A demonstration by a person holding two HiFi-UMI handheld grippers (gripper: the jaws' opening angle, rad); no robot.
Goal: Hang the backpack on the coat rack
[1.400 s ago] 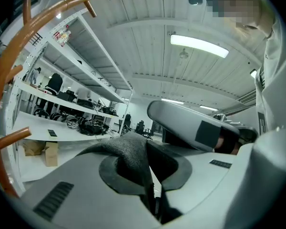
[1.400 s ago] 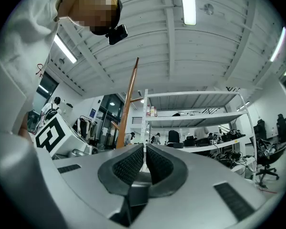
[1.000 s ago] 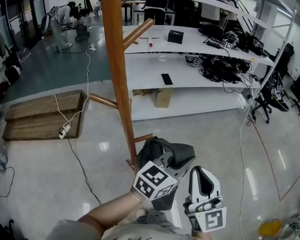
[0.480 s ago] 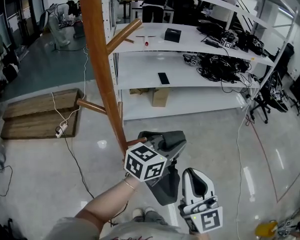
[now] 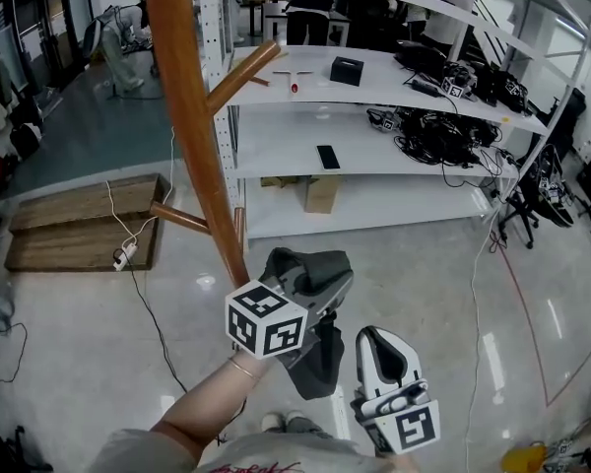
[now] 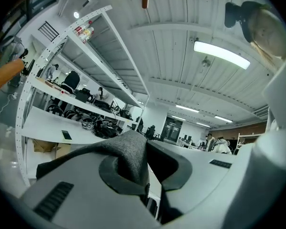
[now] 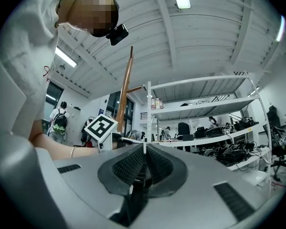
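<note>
Backpack [image 5: 320, 363]: dark grey, off the floor [image 5: 424, 264], hanging from the left claw [image 5: 315, 279], low in the head view and just right of the coat rack [image 5: 192, 116] pole near its foot. Left claw: jaws clamped on a fold of the grey fabric [image 6: 128, 151]; the rest of the bag droops below it. Right claw [image 5: 377, 341]: jaws together with nothing between them, just right of the bag; whether it touches the bag I cannot tell. Rack: bare wooden pole. The upper peg [image 5: 241, 72] slants up to the right, well above the bag. The lower peg [image 5: 177, 215] points left, on the far side of the pole from the bag. Behind the rack stands a white shelving unit [image 5: 286, 131], its near post close to the upper peg. It carries a black box [image 5: 347, 70], a phone [image 5: 327, 156] and a tangle of cables [image 5: 443, 136], with a cardboard box [image 5: 320, 193] underneath. On the floor to the left lie a wooden platform [image 5: 79, 225] and a power strip [image 5: 123, 256] with a trailing cord.
</note>
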